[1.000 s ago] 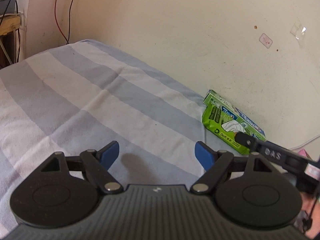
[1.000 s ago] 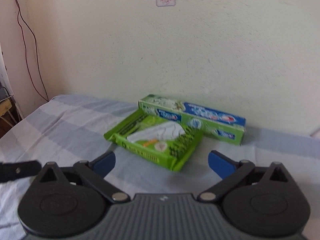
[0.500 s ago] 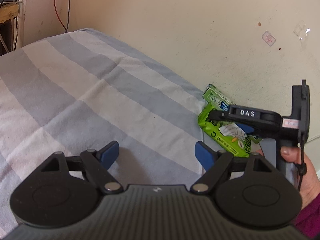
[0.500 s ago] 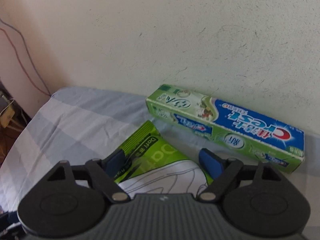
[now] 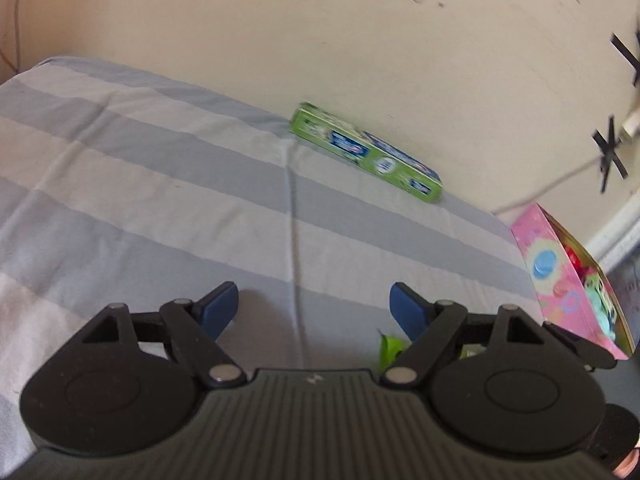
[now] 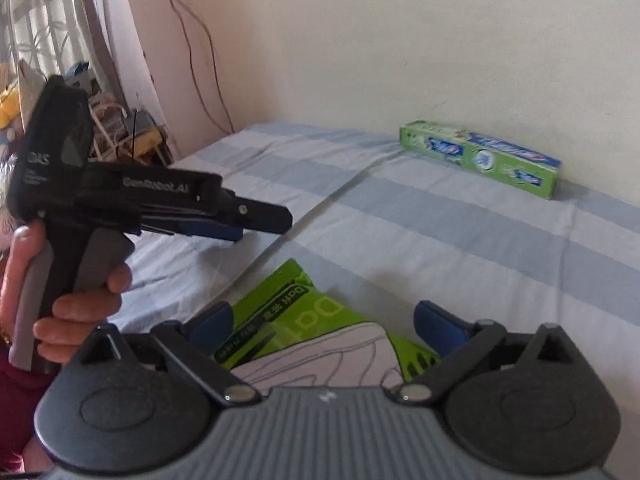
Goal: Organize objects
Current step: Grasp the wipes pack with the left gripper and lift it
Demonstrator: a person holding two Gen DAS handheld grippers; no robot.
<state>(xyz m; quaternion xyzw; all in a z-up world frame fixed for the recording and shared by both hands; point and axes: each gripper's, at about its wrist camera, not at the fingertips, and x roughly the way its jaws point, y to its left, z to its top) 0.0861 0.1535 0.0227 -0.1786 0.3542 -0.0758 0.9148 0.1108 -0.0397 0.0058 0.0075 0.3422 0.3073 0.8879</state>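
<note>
**Green packet between the right jaws, toothpaste box by the wall**

At far left a hand point(image 6: 60, 280) grips the left gripper point(image 5: 314, 304), its blue pads parted over bare striped sheet point(image 5: 140, 200), holding nothing. Nearer, the right gripper point(image 6: 320, 326) has just been opening; its jaws stand wide with the green packet point(image 6: 296, 320) between them, pads apparently clear of it. The toothpaste box point(image 6: 480, 158) lies far right, against the wall point(image 6: 360, 40).

toothpaste box point(image 6: 480, 158) on bedsheet point(image 6: 400, 220), against wall point(image 6: 360, 40) | packet point(image 6: 304, 332) nearer, apparently lying flat
</note>
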